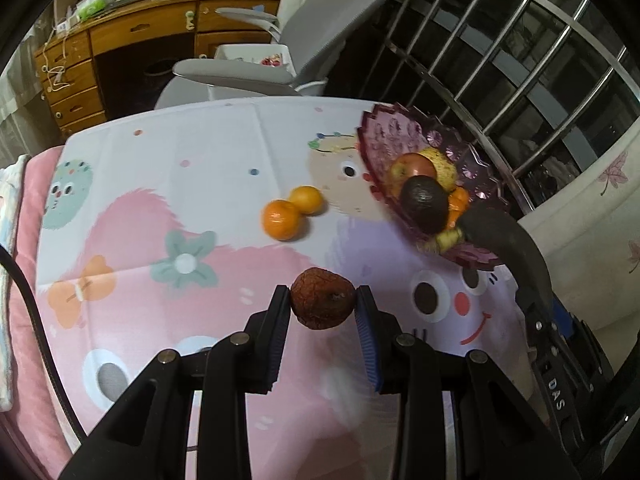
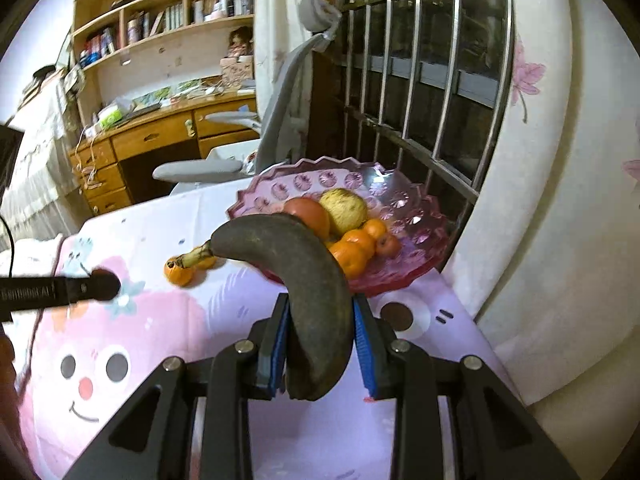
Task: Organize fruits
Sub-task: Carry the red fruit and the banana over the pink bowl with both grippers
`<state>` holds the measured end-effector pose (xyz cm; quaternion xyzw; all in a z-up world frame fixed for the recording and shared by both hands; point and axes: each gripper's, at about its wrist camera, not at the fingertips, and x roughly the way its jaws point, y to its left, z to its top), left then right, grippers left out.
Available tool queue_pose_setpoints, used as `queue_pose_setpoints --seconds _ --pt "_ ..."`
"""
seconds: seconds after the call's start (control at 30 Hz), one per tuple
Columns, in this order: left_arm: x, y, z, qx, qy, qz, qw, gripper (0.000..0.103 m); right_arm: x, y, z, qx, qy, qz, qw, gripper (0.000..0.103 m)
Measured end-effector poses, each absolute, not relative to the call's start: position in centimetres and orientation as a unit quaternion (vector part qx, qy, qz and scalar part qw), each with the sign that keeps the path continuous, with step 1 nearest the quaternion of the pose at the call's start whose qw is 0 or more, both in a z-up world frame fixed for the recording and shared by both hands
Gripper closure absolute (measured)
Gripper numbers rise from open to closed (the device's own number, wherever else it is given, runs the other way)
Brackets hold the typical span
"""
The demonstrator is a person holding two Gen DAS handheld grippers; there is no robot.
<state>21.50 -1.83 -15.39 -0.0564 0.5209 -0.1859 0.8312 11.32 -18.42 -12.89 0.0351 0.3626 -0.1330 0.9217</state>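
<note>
My left gripper (image 1: 322, 300) is shut on a wrinkled brown fruit (image 1: 322, 299), held above the cartoon tablecloth (image 1: 180, 184). My right gripper (image 2: 320, 312) is shut on a blackened banana (image 2: 304, 280), whose stem points left; the same banana (image 1: 508, 240) shows at the right of the left wrist view. A purple-pink glass bowl (image 1: 380, 136) (image 2: 420, 240) stands at the table's far right, holding an apple (image 1: 414, 166), a yellow fruit (image 2: 345, 209), a dark avocado (image 1: 424, 202) and small oranges (image 2: 356, 252). Two oranges (image 1: 294, 212) lie on the cloth left of the bowl.
A grey office chair (image 1: 280, 40) and a wooden desk (image 1: 120, 52) stand beyond the table. Window bars (image 1: 520, 60) and a white curtain (image 2: 560, 200) close the right side. A black tool end (image 2: 80, 288) juts in from the left in the right wrist view.
</note>
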Motion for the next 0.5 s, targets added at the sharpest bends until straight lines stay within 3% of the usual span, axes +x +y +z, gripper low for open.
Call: queue_pose_setpoints --seconds 0.5 --pt "24.3 -10.6 -14.4 -0.057 0.529 -0.211 0.820 0.071 17.0 -27.3 -13.4 0.091 0.377 -0.123 0.914 0.073"
